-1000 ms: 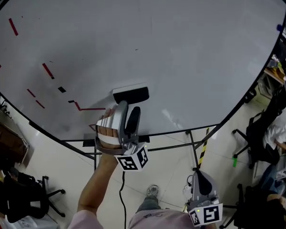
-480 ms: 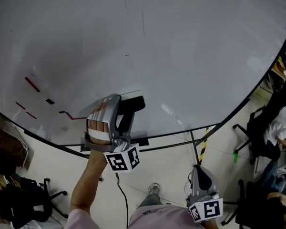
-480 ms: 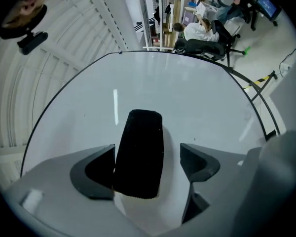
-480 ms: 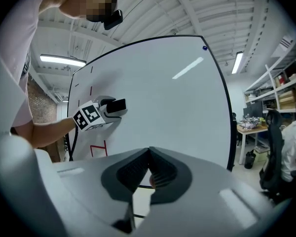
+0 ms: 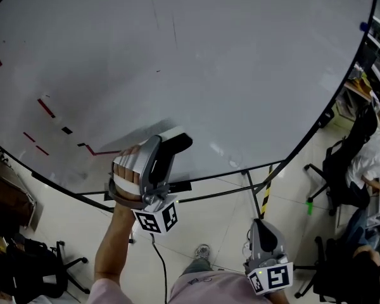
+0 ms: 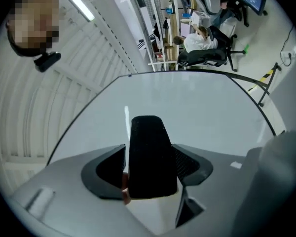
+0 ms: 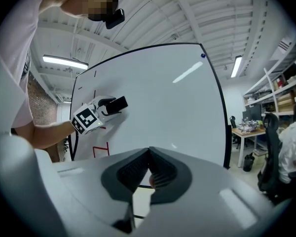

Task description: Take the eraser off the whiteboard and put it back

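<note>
Far left on the whiteboard (image 5: 228, 56): short red marks (image 5: 46, 108), two small black marks (image 5: 66, 130) just below them. Next to the right, left tongs (image 5: 166, 149) in a hand (image 5: 128, 173), aimed up at the lower part of the board. Clamped on the eraser (image 5: 178, 142), one pad against each long side; just been closing, with the eraser between. Black-faced, white-edged, lying slantwise above the board's bottom rim, right beside the last red line. Against the board or just off it: cannot tell. In the left gripper view, filling the gap between the jaws, dark face toward the camera. Under the hand, the marker cube (image 5: 155, 220), with a cable (image 5: 159, 268) hanging from it toward the floor (image 5: 221, 220). Farther right, the black stand (image 5: 250, 185) below the board, with a yellow-and-black striped strut (image 5: 266, 198). A shoe (image 5: 202, 253) on the pale floor between the two tools. Low at right, right tongs (image 5: 261, 228), well apart from the board, pointing toward it. Jaws shut tip to tip, holding nothing. At far right, an office chair (image 5: 332, 170) and a seated person (image 5: 370, 163) in white.
</note>
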{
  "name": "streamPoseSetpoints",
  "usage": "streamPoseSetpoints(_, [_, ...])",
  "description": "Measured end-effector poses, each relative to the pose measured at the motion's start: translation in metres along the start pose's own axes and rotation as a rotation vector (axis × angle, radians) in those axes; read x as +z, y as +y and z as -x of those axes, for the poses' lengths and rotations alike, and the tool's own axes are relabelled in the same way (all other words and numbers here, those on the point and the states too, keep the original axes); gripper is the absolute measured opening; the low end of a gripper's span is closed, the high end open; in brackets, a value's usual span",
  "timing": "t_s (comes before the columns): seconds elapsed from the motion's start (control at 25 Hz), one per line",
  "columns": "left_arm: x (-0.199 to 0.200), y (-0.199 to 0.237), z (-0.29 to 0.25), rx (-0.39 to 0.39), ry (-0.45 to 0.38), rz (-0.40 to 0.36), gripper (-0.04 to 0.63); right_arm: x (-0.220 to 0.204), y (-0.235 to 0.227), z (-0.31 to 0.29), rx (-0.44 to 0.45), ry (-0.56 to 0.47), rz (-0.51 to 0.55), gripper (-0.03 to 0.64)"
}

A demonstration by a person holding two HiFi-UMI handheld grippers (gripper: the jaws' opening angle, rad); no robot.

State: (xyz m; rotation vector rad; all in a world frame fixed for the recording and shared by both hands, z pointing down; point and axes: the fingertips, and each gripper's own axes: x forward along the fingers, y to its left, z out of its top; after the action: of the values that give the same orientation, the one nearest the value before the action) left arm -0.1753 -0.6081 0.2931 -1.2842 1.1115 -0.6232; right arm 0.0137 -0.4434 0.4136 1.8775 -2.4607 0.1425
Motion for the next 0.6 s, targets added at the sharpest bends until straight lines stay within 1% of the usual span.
streamPoseSetpoints(0.12, [0.038,0.028,0.034,0.112,-0.071,-0.032,0.296,0.004,-0.001,0.032,0.002,-0.025,0.005,0.0])
streamPoseSetpoints(0.2, [0.07,0.049,0.066,0.176,-0.107,-0.032,0.296,0.008,-0.003,0.062,0.005,-0.052,0.008,0.0])
streamPoseSetpoints(0.28, [0.107,0.068,0.105,0.225,-0.128,-0.015,0.295,0.011,-0.004,0.101,0.011,-0.085,0.009,0.0])
streamPoseSetpoints(0.36, [0.147,0.082,0.152,0.253,-0.127,0.029,0.296,0.01,-0.005,0.146,0.025,-0.122,0.003,0.0])
streamPoseSetpoints(0.4, [0.168,0.085,0.179,0.255,-0.117,0.073,0.295,0.007,-0.005,0.172,0.033,-0.139,-0.003,0.0])
streamPoseSetpoints(0.44, [0.19,0.087,0.207,0.248,-0.104,0.135,0.296,0.003,-0.005,0.198,0.041,-0.152,-0.011,0.0])
streamPoseSetpoints(0.56, [0.262,0.091,0.3,0.231,-0.066,0.363,0.296,-0.017,-0.009,0.28,0.061,-0.169,-0.028,0.0])
streamPoseSetpoints(0.6, [0.287,0.094,0.329,0.235,-0.057,0.423,0.296,-0.023,-0.012,0.304,0.068,-0.166,-0.029,0.0])
